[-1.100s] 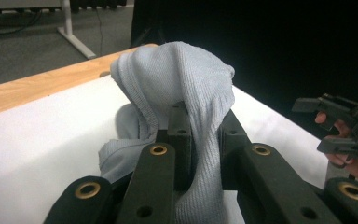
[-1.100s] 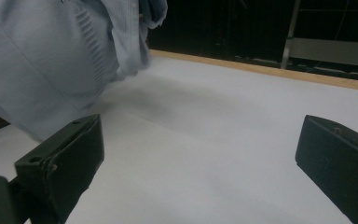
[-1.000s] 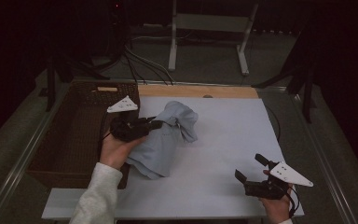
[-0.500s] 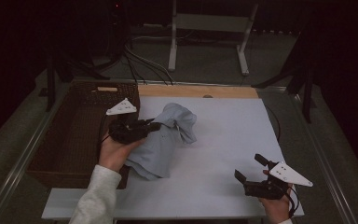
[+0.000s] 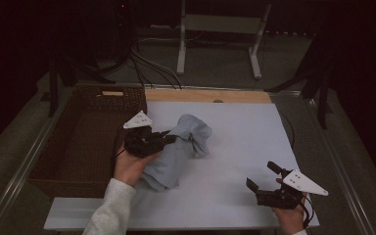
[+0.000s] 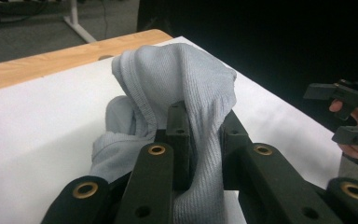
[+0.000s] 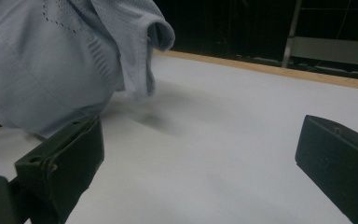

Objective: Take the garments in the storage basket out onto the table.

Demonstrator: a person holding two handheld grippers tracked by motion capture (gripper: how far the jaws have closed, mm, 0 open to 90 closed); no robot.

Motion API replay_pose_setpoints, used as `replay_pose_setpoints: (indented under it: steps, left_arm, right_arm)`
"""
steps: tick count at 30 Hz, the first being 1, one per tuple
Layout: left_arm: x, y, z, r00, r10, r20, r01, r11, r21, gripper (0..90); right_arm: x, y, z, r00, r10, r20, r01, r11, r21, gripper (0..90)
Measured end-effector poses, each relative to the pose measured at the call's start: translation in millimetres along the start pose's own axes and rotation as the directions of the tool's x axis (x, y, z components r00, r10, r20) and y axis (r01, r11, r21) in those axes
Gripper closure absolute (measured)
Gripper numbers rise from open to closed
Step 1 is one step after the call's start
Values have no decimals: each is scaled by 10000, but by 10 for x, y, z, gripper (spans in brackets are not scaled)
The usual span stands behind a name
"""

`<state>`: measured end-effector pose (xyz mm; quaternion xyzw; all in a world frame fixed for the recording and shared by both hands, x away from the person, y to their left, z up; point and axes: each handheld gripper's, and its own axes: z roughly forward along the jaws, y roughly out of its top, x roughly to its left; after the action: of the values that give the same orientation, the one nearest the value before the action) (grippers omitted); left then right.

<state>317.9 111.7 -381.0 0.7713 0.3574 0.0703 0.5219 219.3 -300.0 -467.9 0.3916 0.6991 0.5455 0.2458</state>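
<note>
High view: left tongs [image 5: 169,139] at frame centre clench the grey cloth [image 5: 186,147], bunching it for lifting; right tongs [image 5: 264,177] wait released, lower right, on the tabletop [image 5: 240,132].

High view looks down; both close tongs-mounted views perhaps share the cloth [image 6: 177,84].

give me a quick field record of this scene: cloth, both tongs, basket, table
cloth: light grey-blue knit garment, bunched up on the white table top, part of it lifted
left tongs: shut on a fold of the cloth, which drapes over the jaws
right tongs: open, nothing between the jaws, near the table's front right corner, apart from the cloth
basket: dark woven basket at the table's left edge, beside the left hand
table far edge: wooden strip
</note>
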Motion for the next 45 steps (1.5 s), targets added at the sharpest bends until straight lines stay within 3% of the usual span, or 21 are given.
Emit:
replay_pose_setpoints:
  steps: [19, 39, 43, 45]
  left_arm:
    - [-153, -152, 248, 9993, -58, 376, 48, 9996, 261, 780]
    - [-334, -340, 512, 9945, -124, 1038, 53, 9977, 680, 724]
    - [-354, -357, 545, 9925, -149, 1210, 61, 9973, 730, 707]
    - [-378, -360, 560, 9859, -284, 1652, 184, 9979, 619, 693]
  right_arm:
    - [-3, 2, -7, 10000, -17, 25, 17, 10000, -7, 15]
    - [-3, 3, -7, 10000, -21, 6, 21, 10000, -8, 15]
    - [-4, 3, -7, 10000, -14, 9, 14, 10000, -10, 15]
    - [-6, 3, -7, 10000, 5, 13, -5, 10000, -21, 15]
